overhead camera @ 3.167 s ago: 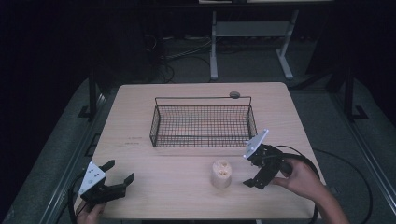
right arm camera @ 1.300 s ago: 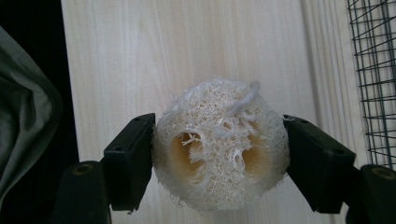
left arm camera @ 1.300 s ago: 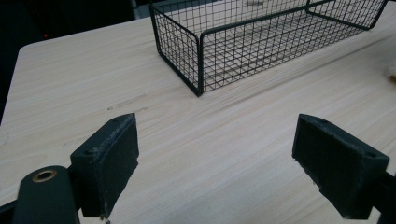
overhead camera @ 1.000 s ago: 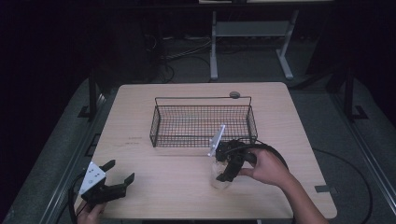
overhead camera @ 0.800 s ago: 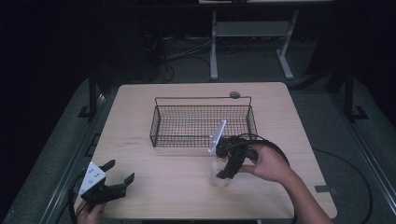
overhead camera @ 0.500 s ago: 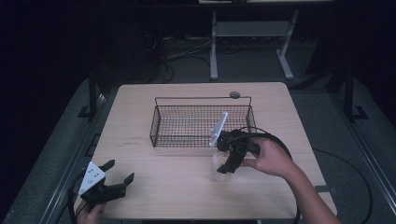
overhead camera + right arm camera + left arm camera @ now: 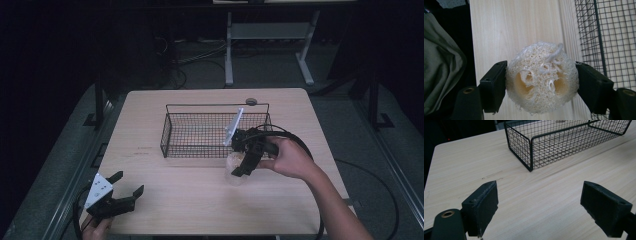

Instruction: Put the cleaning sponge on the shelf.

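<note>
Centrally, the right gripper (image 7: pixel 239 169) clamps its fingers (image 7: pixel 494 86) on either side of a loofah (image 7: pixel 541 77), held over the surface (image 7: pixel 200 200) just beside the near wall of the wire basket (image 7: pixel 172 137). At the surface's near left corner, the left gripper (image 7: pixel 127 186) rests with fingers (image 7: pixel 482 205) wide apart.

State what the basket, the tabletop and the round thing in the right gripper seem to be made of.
Basket: thin black-coated metal wire, seen as an open grid. Tabletop: pale wood or wood-look laminate, matt, with straight grain lines. Round thing: probably dried loofah, a cream, fibrous, holed web.
</note>
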A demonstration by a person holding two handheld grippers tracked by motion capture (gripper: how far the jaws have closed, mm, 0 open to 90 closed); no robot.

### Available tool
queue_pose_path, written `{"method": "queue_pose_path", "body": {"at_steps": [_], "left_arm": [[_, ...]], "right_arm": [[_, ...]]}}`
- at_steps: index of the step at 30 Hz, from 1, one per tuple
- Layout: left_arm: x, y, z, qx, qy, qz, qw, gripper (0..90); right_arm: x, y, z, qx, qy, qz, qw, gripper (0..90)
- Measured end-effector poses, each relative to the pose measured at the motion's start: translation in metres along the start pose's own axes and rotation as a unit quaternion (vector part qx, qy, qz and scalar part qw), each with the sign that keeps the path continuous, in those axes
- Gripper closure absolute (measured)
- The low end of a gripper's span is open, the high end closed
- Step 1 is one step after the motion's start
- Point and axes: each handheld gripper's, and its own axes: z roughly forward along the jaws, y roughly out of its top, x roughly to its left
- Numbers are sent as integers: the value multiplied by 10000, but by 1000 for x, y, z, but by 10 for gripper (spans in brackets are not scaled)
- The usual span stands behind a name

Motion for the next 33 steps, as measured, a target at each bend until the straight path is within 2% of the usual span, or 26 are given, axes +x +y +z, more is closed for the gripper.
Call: {"method": "queue_pose_path", "body": {"at_steps": [25, 33], "left_arm": [[1, -1, 0, -16, 7, -49, 10000, 138], [2, -1, -1, -29, 15, -41, 10000, 138]], "right_arm": [[-30, 16, -16, -44, -38, 156, 9999, 284], [-37, 22, -20, 30, -63, 182, 9998, 285]]}}
